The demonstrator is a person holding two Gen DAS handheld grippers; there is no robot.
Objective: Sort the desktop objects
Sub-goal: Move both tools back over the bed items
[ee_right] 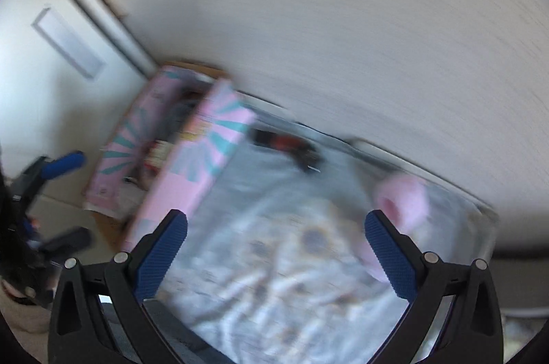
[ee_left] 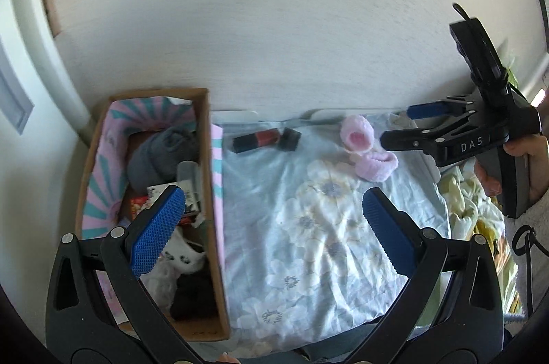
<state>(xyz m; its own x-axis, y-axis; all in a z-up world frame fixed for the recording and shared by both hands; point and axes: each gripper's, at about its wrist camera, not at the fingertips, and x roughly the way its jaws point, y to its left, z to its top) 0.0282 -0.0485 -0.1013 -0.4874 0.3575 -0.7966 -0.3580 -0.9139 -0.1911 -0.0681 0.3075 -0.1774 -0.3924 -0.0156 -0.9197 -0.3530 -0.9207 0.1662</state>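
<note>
left claw (ee_left: 274,226): spread, empty, near side of floral cloth (ee_left: 308,244). right claw (ee_right: 274,247): spread, empty. 2 pink socks (ee_left: 369,151): far right on cloth. cardboard box (ee_left: 212,192): left, holding clothes.

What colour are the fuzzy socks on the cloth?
Pink socks, clearest in the left wrist view.

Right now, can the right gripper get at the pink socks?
Probably yes. The right gripper is open, right beside the pink socks, which lie uncovered on the floral cloth; nothing sits between them.
</note>
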